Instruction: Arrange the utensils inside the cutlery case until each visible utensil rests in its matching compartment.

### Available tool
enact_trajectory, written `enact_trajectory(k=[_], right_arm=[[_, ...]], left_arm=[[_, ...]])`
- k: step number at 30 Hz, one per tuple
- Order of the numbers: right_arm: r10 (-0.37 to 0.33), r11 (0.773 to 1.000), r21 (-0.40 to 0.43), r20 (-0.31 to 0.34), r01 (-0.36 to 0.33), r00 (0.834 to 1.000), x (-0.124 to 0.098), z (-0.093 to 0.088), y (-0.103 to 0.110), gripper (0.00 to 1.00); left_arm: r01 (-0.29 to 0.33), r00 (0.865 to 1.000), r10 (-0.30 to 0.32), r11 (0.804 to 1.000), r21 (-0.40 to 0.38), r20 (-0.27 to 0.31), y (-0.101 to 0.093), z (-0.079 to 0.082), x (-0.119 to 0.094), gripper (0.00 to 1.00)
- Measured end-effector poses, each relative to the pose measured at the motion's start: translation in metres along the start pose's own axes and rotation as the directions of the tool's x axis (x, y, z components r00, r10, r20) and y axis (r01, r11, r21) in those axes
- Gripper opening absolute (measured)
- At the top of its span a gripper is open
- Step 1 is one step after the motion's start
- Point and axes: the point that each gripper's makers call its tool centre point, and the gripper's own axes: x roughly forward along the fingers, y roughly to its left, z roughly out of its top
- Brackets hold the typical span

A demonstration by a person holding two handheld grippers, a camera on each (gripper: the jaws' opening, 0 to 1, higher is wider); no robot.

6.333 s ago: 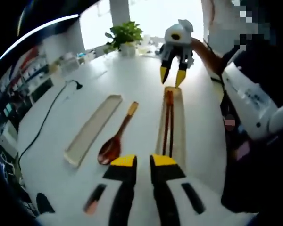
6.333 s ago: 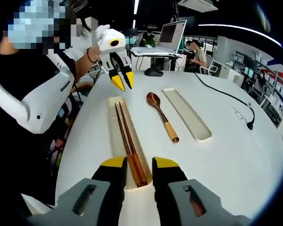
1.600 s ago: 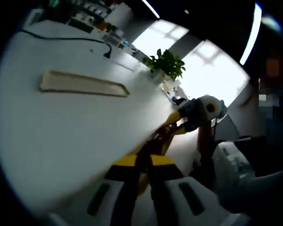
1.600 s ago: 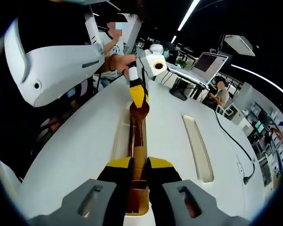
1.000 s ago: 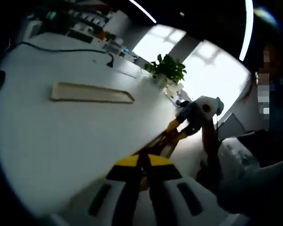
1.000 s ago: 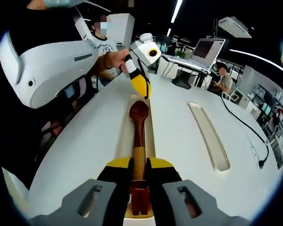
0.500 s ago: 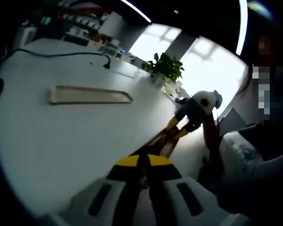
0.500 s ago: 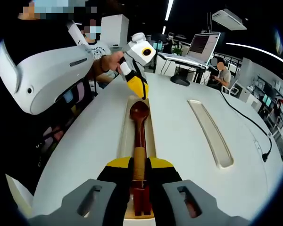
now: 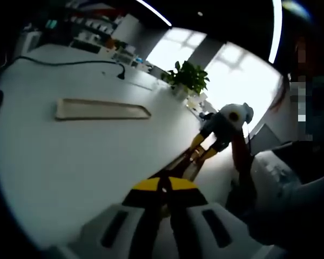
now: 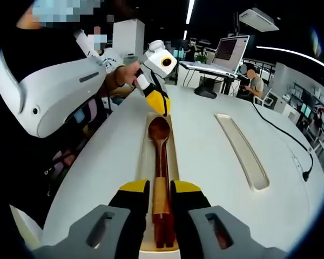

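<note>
In the near tray, the wooden spoon lies lengthwise atop the chopsticks. Your right gripper straddles its handle, jaws slightly apart, whether gripping I cannot tell. Your left gripper is pressed together at the tray's far end. The second tray lies well apart.

We are seeing the windows blowing out to pure white in the left gripper view, backlighting the plant and leaving that whole picture soft and smeared. Beside the windows, ceiling light strips are bending into arcs under the fisheye. In the right gripper view, focus is holding sharper; the worktop is glowing evenly under overhead strips, and the room behind is sitting dim.
</note>
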Motion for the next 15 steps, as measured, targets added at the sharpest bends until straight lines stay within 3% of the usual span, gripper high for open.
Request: enact_trajectory(k=[5, 10, 15], right_arm=[[-0.006, 0.999, 0.04, 0.045, 0.005, 0.999, -0.004, 0.006, -0.005, 0.17], [-0.142, 0.989, 0.052, 0.098, 0.138, 0.985, -0.013, 0.014, -0.039, 0.2], [-0.197, 0.978, 0.097, 0.115, 0.187, 0.974, -0.019, 0.016, -0.064, 0.21]], left_arm=[[-0.004, 1.0, 0.004, 1.0, -0.01, -0.001, 0.003, 0.005, -0.002, 0.04], [-0.004, 1.0, 0.004, 1.0, -0.009, 0.018, 0.005, 0.02, -0.001, 0.04], [-0.061, 0.998, 0.06, 0.997, 0.039, 0.031, 0.017, 0.04, 0.001, 0.04]])
